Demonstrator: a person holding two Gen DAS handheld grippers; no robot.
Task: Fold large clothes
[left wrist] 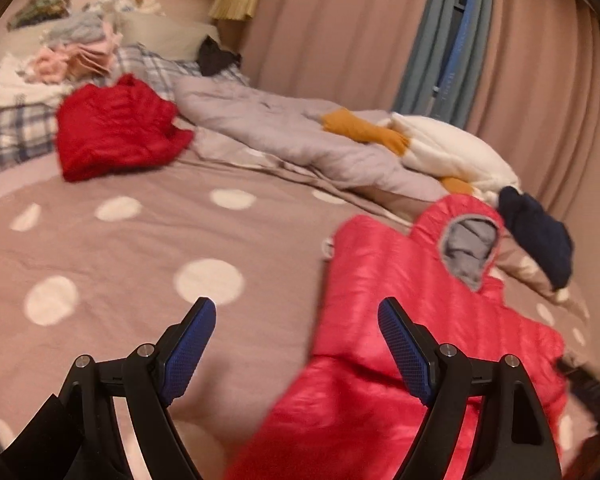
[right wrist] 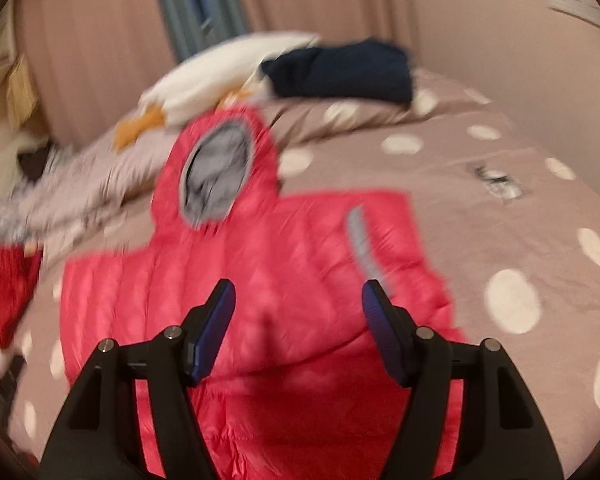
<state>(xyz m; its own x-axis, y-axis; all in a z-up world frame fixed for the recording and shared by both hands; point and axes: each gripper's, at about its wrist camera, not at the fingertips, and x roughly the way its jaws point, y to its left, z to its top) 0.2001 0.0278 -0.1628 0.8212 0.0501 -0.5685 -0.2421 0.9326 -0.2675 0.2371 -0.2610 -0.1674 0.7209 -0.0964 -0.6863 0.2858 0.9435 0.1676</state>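
A pink hooded down jacket lies flat on the polka-dot bed, hood with grey lining pointing away. It fills the middle of the right wrist view, sleeves folded in across the body. My left gripper is open and empty, hovering over the jacket's left edge. My right gripper is open and empty, above the jacket's chest. Both views are blurred by motion.
A folded red jacket lies at the far left of the bed. A grey quilt, a white and orange garment and a navy garment lie behind the hood. Stacked clothes and curtains stand behind.
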